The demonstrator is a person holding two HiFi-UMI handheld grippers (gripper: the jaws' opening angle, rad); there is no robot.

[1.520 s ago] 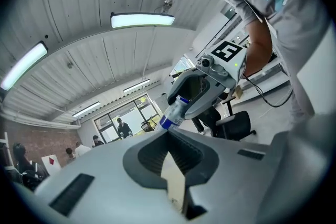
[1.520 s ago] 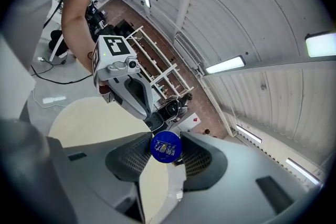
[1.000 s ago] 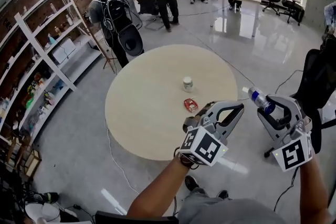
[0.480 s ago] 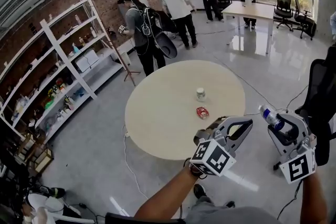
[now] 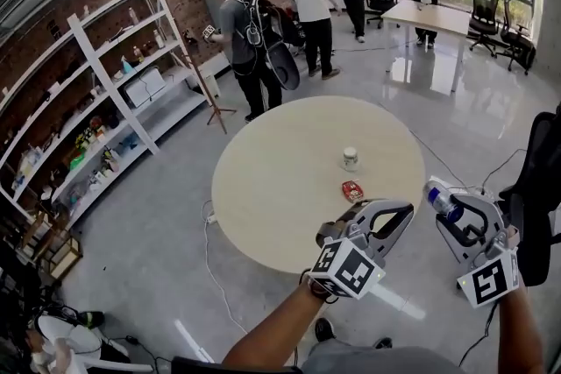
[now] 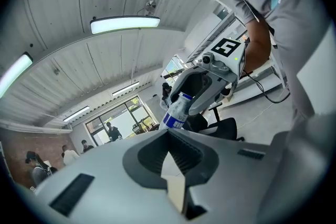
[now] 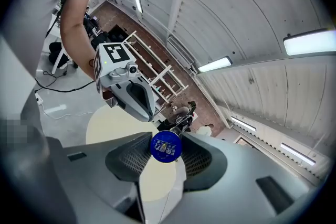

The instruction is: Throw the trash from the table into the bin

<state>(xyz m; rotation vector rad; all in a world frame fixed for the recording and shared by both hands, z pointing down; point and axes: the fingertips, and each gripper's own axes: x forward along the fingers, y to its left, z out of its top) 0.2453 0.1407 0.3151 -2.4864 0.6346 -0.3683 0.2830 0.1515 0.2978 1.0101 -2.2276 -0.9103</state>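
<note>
Beside worktop point(image 5: 263, 179) | right gripper point(image 5: 438, 195) fingers gripped bottle point(image 7: 166, 146), cap protruding; left gripper point(image 5: 407, 209) fingers stood clenched, empty | risk: bottle could slide out lengthwise; bin unseen.

One bottle point(image 5: 441, 200), one jar point(image 5: 351, 158), one wrapper point(image 5: 352, 191)

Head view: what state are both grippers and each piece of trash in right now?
Left gripper: shut, empty.
Right gripper: shut on the bottle.
Bottle: held in the air, off the table.
White cup: upright on the table.
Red wrapper: lying flat on the table.
</note>
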